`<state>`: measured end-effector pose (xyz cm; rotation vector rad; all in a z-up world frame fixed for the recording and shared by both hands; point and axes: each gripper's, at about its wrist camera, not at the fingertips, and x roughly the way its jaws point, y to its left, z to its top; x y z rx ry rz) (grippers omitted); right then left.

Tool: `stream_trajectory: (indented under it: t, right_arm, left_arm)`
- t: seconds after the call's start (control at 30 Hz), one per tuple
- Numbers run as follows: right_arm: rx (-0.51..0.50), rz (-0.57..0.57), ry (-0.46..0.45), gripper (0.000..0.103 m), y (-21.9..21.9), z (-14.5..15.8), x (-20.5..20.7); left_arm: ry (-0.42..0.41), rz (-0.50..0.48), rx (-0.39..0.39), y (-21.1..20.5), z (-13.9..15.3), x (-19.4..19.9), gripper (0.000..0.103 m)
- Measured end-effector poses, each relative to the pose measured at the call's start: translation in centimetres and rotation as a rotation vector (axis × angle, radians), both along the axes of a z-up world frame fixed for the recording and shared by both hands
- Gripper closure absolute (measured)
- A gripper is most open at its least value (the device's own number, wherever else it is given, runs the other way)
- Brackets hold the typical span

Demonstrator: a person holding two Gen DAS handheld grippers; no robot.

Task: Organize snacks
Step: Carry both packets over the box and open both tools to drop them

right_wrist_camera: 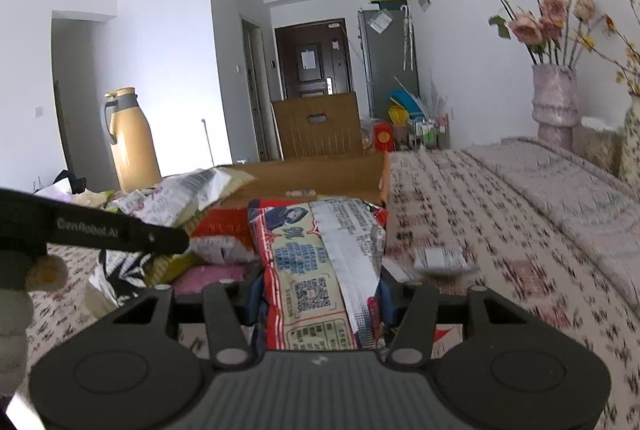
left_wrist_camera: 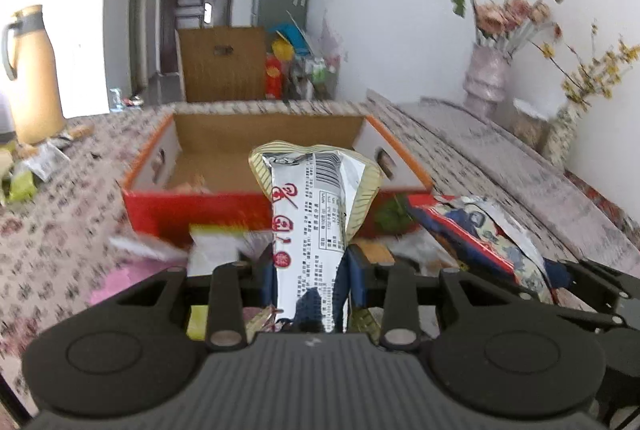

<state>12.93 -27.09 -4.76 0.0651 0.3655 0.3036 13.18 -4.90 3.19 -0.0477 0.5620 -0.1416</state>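
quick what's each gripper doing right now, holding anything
left gripper: shut on a silver snack packet.
right gripper: shut on a red and cream snack packet.

Bright daylight from the left, fisheye bending at dark corners, motion blur smearing the tablecloth (left_wrist_camera: pixel 60 230).

Your patterned surface (left_wrist_camera: pixel 60 230) carries the red box (left_wrist_camera: pixel 192 210), loose snack packets (left_wrist_camera: pixel 32 174), a thermos (left_wrist_camera: pixel 34 78) and vases (left_wrist_camera: pixel 486 82).

Left gripper (left_wrist_camera: pixel 308 262) clamps a silver snack packet (left_wrist_camera: pixel 310 214) before the red box (left_wrist_camera: pixel 200 210).
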Motion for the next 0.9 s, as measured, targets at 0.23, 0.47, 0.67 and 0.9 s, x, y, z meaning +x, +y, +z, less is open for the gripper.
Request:
stream_trajectory:
  t: [0.23, 0.47, 0.67, 0.9]
  right_arm:
    - [-0.031, -0.006, -0.040, 0.051, 2.0, 2.4, 3.9]
    - [-0.055, -0.009, -0.054, 0.051, 3.6, 4.3, 9.2]
    - [-0.062, -0.005, -0.042, 0.051, 5.2, 5.3, 14.1]
    - [-0.068, -0.012, 0.001, 0.051, 7.0, 4.8, 19.0]
  left_arm:
    - [-0.033, 0.057, -0.017, 1.9, 2.0, 3.6, 0.067]
    - [-0.060, 0.098, -0.013, 3.5, 3.6, 7.6, 0.067]
    - [-0.055, 0.146, -0.023, 4.6, 4.1, 11.6, 0.067]
    - [-0.033, 0.200, -0.024, 5.5, 3.3, 16.3, 0.067]
